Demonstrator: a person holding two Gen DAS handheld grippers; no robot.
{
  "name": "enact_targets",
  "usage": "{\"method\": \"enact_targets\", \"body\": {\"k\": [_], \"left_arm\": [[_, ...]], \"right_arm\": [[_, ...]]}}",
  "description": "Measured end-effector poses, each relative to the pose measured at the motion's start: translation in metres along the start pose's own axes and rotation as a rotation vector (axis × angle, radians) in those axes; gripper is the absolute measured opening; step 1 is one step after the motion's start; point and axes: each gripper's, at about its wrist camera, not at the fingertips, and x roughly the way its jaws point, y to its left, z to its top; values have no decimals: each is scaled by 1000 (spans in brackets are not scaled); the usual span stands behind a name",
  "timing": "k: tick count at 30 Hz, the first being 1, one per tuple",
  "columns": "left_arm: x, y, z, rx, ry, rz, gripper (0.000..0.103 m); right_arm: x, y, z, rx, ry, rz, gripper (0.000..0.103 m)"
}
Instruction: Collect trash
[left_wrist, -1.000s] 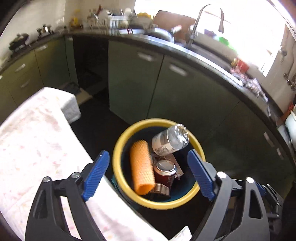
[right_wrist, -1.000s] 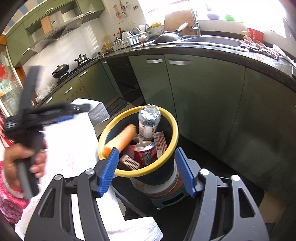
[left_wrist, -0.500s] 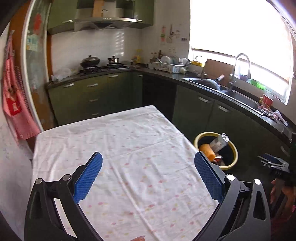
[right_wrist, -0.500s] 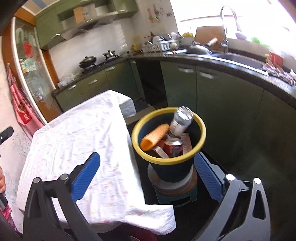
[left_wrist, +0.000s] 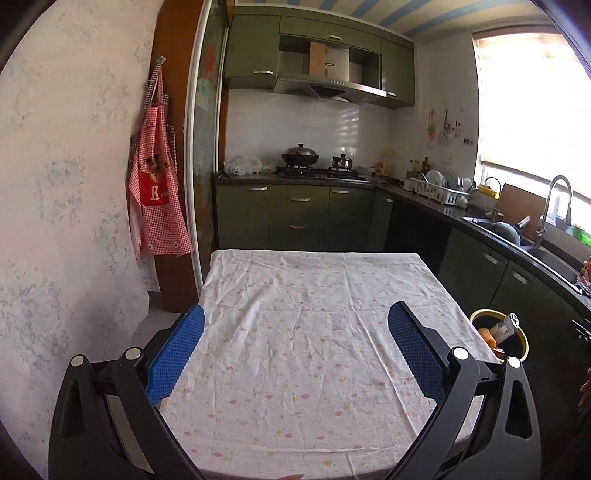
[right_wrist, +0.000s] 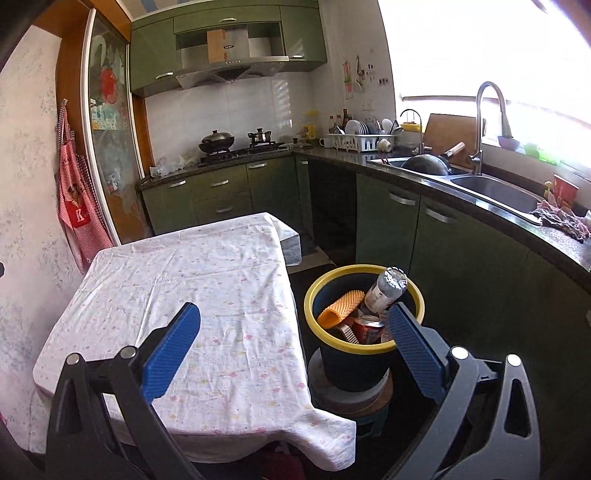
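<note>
One yellow-rimmed dark bin (right_wrist: 364, 347) off the table's (right_wrist: 192, 280) right edge holds one plastic bottle (right_wrist: 386, 290), one orange ridged roll (right_wrist: 341, 308), one red can (right_wrist: 367, 328). Left gripper (left_wrist: 295, 349) and right gripper (right_wrist: 293, 341) both gape, empty.

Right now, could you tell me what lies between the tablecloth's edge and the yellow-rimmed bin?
Nothing: only a strip of dark floor separates the tablecloth from the bin. The right wrist view shows it.

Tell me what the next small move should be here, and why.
Probably none beyond lowering both and stopping. The left hand-held gripper and right hand-held gripper are open and hold nothing, the tablecloth shows no trash, and the bottle, can and orange roll sit in the bin.
</note>
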Motion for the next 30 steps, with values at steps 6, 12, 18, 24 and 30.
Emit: {"method": "enact_targets", "body": {"k": [6, 12, 18, 24, 30], "left_arm": [[-17, 9, -9, -17, 3, -8, 98], [-13, 4, -11, -28, 12, -20, 98], [-10, 4, -12, -22, 13, -7, 98], [-9, 2, -13, -20, 20, -7, 98], [-8, 0, -14, -18, 23, -9, 98]], "right_arm": [[-5, 1, -3, -4, -2, -27, 97], [-5, 2, -5, -5, -1, -22, 97], [-1, 5, -6, -11, 20, -26, 97], [2, 7, -5, -11, 25, -24, 97], [3, 7, -5, -11, 26, -23, 97]]}}
